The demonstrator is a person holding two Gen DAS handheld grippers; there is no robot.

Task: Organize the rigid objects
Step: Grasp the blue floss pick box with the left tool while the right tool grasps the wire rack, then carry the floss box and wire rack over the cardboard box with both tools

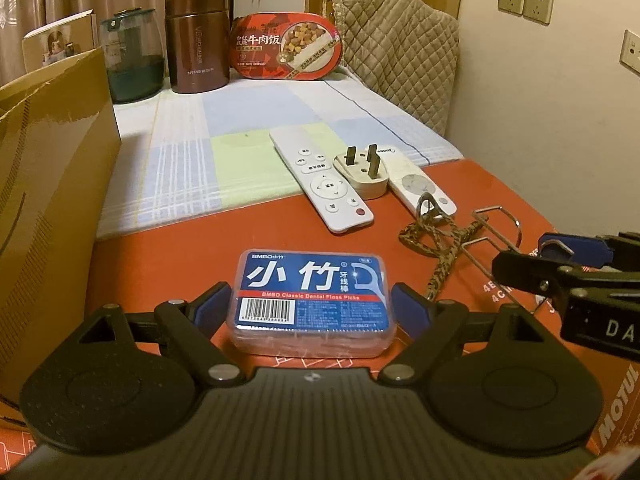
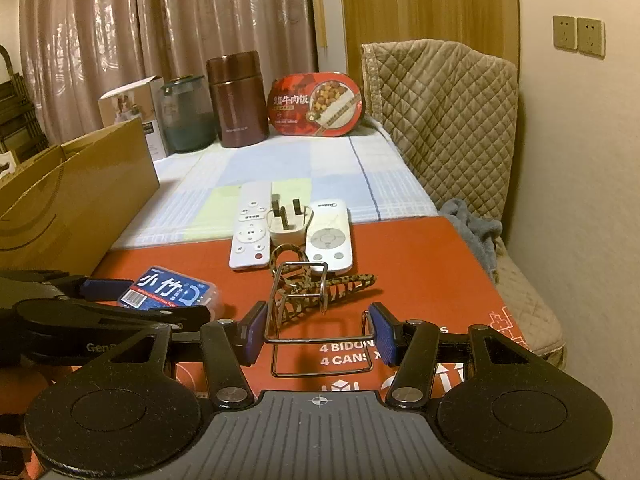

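Blue floss box (image 1: 313,293) between open left claw (image 1: 312,304), right claw (image 2: 318,330) seemingly gripping wire rack (image 2: 320,344).

The floss pick box (image 1: 312,300) is clear glossy plastic; the wire rack (image 2: 320,344) is shiny metal; the remote (image 1: 322,178) is smooth white plastic.

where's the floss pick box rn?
Floss pick box lies flat on the red carton, between the open left gripper jaws, near the remotes.

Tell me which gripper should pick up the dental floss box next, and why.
Left. The left gripper already straddles the dental floss box, with open jaws on either side. The right gripper is clamped on the wire rack, so it is occupied.
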